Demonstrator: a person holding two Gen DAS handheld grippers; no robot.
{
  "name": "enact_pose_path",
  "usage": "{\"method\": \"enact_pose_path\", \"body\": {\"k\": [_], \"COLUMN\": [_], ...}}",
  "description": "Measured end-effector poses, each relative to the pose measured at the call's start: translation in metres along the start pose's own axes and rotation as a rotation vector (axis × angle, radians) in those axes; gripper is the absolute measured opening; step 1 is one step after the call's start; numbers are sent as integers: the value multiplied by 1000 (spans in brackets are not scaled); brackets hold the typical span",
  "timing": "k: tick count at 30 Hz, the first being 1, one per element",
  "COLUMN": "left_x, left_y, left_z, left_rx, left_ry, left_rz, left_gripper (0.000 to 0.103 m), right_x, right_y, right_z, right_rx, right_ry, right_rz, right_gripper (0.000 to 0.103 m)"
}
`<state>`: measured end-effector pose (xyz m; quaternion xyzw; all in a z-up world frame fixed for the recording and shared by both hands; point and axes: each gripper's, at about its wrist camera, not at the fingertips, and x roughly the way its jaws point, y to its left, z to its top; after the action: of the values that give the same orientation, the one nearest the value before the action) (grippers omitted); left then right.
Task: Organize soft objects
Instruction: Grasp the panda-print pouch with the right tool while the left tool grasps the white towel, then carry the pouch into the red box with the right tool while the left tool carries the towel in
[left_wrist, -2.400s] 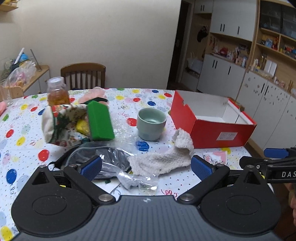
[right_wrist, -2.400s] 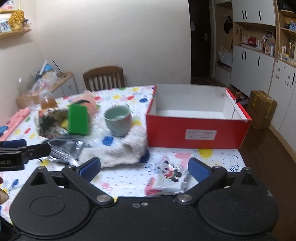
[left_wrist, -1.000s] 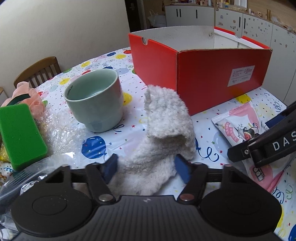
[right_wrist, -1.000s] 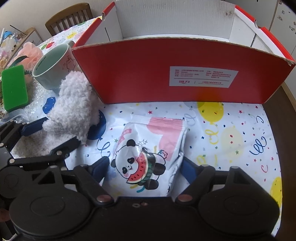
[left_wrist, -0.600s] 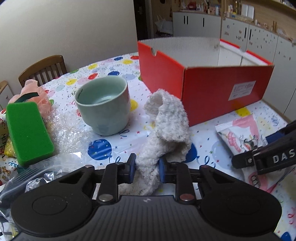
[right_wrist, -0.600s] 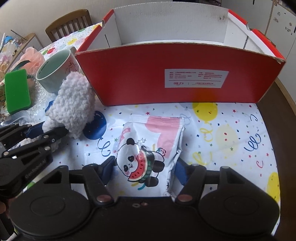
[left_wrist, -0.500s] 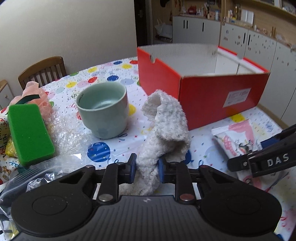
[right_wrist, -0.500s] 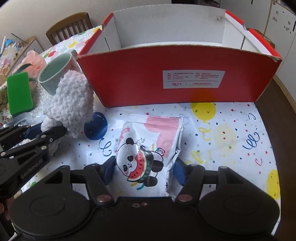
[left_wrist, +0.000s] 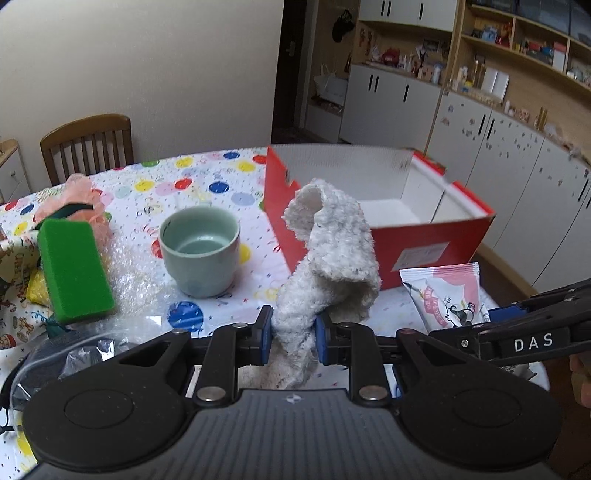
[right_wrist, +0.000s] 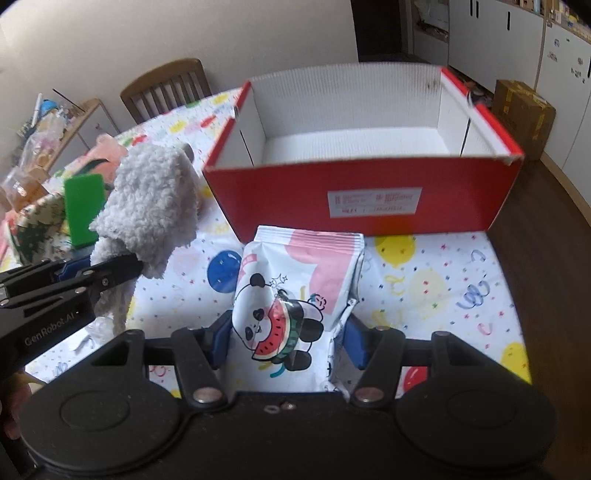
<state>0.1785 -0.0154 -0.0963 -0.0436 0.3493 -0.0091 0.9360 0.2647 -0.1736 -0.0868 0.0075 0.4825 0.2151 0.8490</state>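
Two-gripper carry toward the box (right_wrist: 369, 195), shown from both wrist views. Left gripper (left_wrist: 293, 334): jaws narrow, blue pads pinching the sock (left_wrist: 325, 254) near its lower end; long axis of sock running up and away from the pads, upper part flopped over to the right, tail hanging below the jaws, clear of the table (left_wrist: 229, 184). Right gripper (right_wrist: 288, 341): jaws closing at middling width, pads pressed on both side edges of the panda pouch (right_wrist: 295, 295); pouch held upright, long axis pointing straight at the near red wall. Box directly ahead of the right gripper, open top facing up, white floor bare, near wall just beyond the pouch's top edge. From the left gripper, box ahead and to the right, with its left wall behind the sock's folded top. Right gripper judged the nearer to the opening; left gripper beside it, to its left, the two close enough to risk crowding at the rim. Cup (left_wrist: 199, 251) and green sponge (left_wrist: 74, 269) standing left of the sock, well off the path. Likely next requirement: lifting both loads over the near wall before release.
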Motion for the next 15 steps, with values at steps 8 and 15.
{"method": "enact_pose_path", "body": {"k": [8,15], "left_x": [-20,-17], "left_y": [-13,-24], "left_z": [30,64], "left_rx": [-10,-47], "left_ry": [-38,-38], "left_rz": [-37,-63], "left_gripper": [22,22], "right_x": [-36,-51], "right_y": [-12,-30], "right_z": [29,66], "right_rx": [-45,-75], "right_ry": [-72,-134], "right_rz": [2,-6], "right_gripper": [59,59]}}
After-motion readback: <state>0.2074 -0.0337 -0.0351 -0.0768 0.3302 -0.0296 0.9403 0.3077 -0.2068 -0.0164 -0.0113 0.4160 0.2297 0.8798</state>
